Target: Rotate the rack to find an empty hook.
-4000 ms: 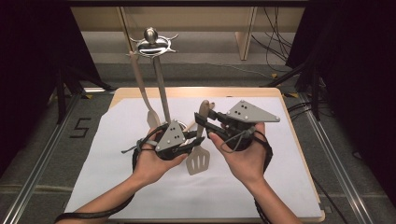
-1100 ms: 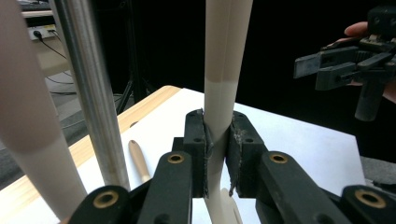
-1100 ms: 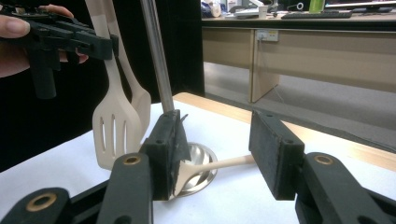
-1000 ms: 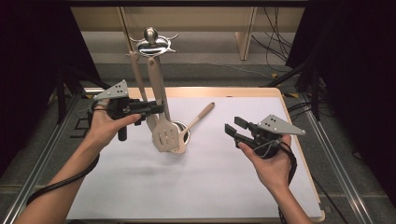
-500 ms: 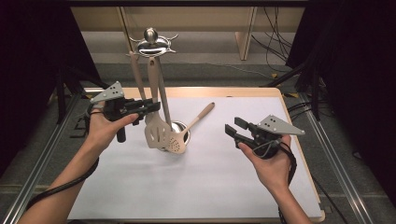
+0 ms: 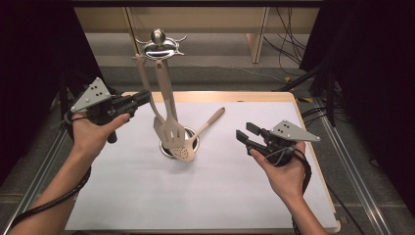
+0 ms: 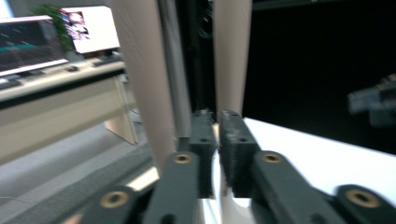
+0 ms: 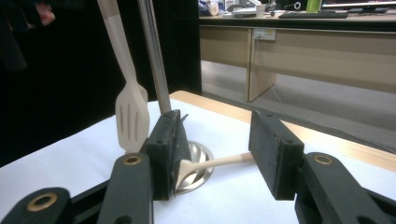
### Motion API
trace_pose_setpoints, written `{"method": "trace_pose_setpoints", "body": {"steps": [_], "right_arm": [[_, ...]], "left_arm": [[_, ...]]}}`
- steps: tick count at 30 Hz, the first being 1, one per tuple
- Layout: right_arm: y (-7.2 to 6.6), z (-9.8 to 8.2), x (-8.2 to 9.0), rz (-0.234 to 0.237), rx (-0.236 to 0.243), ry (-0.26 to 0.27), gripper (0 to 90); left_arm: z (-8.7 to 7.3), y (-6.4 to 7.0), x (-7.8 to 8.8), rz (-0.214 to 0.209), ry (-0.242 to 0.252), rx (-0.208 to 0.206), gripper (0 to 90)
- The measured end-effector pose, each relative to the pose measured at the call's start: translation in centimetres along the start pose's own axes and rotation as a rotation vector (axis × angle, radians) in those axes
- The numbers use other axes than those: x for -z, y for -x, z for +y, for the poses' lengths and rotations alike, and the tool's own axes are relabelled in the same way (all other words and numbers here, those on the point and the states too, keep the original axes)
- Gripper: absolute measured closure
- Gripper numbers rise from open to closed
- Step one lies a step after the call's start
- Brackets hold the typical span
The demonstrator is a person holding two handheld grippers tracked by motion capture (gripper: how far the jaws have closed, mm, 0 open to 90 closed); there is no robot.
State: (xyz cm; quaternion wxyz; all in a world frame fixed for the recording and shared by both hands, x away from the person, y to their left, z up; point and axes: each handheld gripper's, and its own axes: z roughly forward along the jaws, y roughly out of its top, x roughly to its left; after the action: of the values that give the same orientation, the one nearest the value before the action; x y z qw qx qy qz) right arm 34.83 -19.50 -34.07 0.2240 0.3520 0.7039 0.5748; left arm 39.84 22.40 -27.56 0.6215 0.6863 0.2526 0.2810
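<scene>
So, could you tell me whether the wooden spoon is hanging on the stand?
No, the wooden spoon lies on the white sheet, its bowl end by the stand's base.

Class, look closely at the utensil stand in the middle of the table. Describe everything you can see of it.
The utensil stand is shiny metal: a thin upright pole rising from a round base on the white sheet, topped by a disc with hooks and a ball knob. It stands upright near the table's middle. A beige slotted spatula and a perforated spoon hang from it, and a wooden spoon rests against its base.
</scene>
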Motion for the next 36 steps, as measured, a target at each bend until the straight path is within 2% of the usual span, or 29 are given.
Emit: {"method": "trace_pose_setpoints", "body": {"steps": [2,4,5,8,10,11,14,17,18,21,22,24,25,26,28,30,31,33,36], "right_arm": [[0.0,-0.1,0.0,-0.003,-0.005,-0.008,55.9],[-0.1,-0.2,-0.1,-0.004,-0.02,-0.007,56.9],[0.1,-0.3,-0.1,-0.015,0.002,-0.007,57.4],[0.3,-0.4,-0.1,-0.024,0.016,-0.017,58.3],[0.2,-0.5,0.0,-0.024,-0.007,-0.022,58.6],[0.4,-0.4,0.0,-0.034,0.021,-0.018,58.7],[0.4,-0.5,0.1,-0.035,0.005,-0.021,58.8],[0.4,-0.5,0.1,-0.036,0.002,-0.015,58.8],[0.2,-0.5,0.2,-0.043,-0.021,-0.023,58.9],[0.3,-0.6,0.2,-0.032,-0.015,-0.018,58.8],[0.5,-0.6,0.1,-0.026,0.003,-0.008,58.8],[0.5,-0.6,0.2,-0.032,0.006,-0.014,58.8],[0.6,-0.6,0.2,-0.047,0.023,-0.009,58.8],[0.7,-0.6,0.2,-0.049,0.025,-0.009,58.8],[0.5,-0.6,0.2,-0.037,-0.004,-0.021,58.8],[0.6,-0.6,0.3,-0.036,0.005,-0.015,58.8],[0.7,-0.6,0.3,-0.051,0.024,-0.008,58.9],[0.7,-0.6,0.3,-0.049,0.024,-0.015,58.8],[0.5,-0.6,0.4,-0.041,-0.018,-0.027,58.8]], "left_arm": [[0.7,0.2,0.1,0.026,0.03,0.025,89.1],[1.5,0.4,0.1,0.051,0.057,0.026,89.3],[1.8,0.4,0.0,0.06,0.068,0.028,89.3],[2.7,0.6,-0.2,0.069,0.1,0.028,89.4],[3.2,0.7,-0.4,0.078,0.111,0.023,89.4],[3.5,0.6,-0.5,0.083,0.116,0.017,89.4],[4.3,0.5,-0.8,0.098,0.136,0.011,89.4],[4.7,0.4,-1.0,0.115,0.143,0.007,89.4],[4.8,0.3,-1.0,0.12,0.143,0.004,89.4],[4.9,0.1,-1.1,0.128,0.148,0.013,89.4],[4.9,0.1,-1.1,0.128,0.149,0.015,89.5],[4.9,0.0,-1.1,0.129,0.151,0.016,89.5],[4.8,0.0,-1.1,0.13,0.151,0.016,89.4],[4.8,0.0,-1.1,0.132,0.152,0.017,89.5],[4.9,-0.1,-1.0,0.142,0.152,0.018,89.5],[4.9,-0.2,-1.0,0.153,0.154,0.024,89.5],[4.9,-0.3,-0.9,0.157,0.153,0.022,89.5],[4.9,-0.5,-0.8,0.166,0.152,0.025,89.5],[5.0,-0.9,-0.7,0.181,0.153,0.03,89.5]]}}
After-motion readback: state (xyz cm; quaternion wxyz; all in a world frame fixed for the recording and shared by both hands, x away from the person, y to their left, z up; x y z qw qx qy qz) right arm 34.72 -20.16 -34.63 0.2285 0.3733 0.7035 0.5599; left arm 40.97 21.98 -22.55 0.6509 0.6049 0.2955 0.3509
